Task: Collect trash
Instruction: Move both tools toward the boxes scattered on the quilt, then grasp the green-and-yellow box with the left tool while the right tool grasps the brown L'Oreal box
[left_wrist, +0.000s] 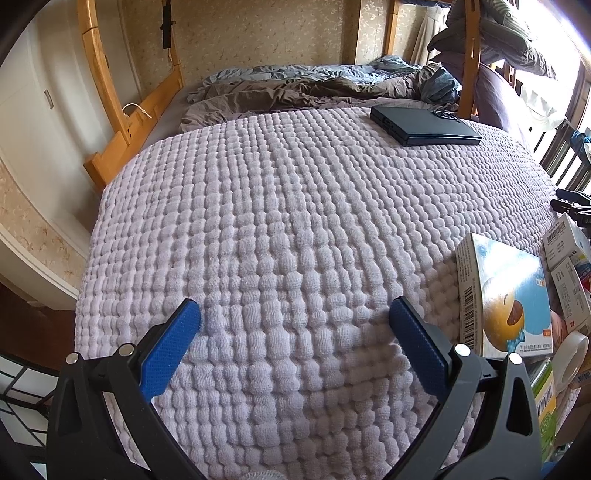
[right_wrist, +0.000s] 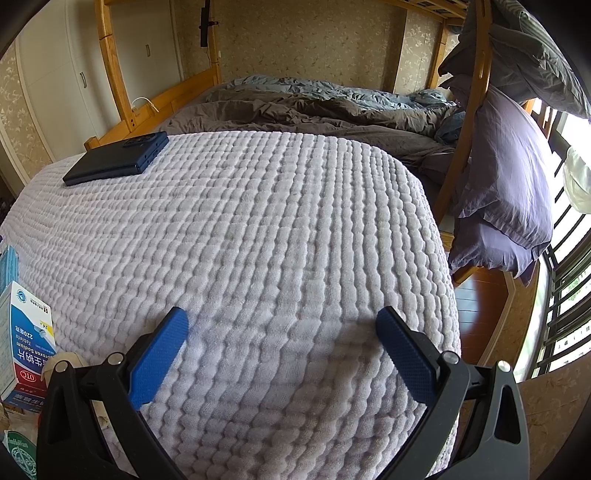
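Observation:
A heap of empty cartons lies at the near edge of the lilac quilt (left_wrist: 277, 206). In the left wrist view the largest one, a blue-and-yellow box (left_wrist: 513, 299), stands tilted at the right, with white medicine boxes (left_wrist: 565, 254) and a roll of clear tape (left_wrist: 572, 354) beside it. My left gripper (left_wrist: 295, 314) hovers open over bare quilt, left of that box. In the right wrist view a blue-and-white tablet box (right_wrist: 27, 332) shows at the left edge. My right gripper (right_wrist: 282, 321) is open over the quilt (right_wrist: 277, 229), holding nothing.
A dark flat case (left_wrist: 424, 125) with a phone on it lies far back on the quilt, also seen as the case (right_wrist: 118, 158). Crumpled grey bedding (left_wrist: 314, 88) fills the bed's far end. Wooden bunk posts (right_wrist: 469, 110) and a purple pillow (right_wrist: 506, 177) stand right; a railed window (right_wrist: 561, 314) beyond.

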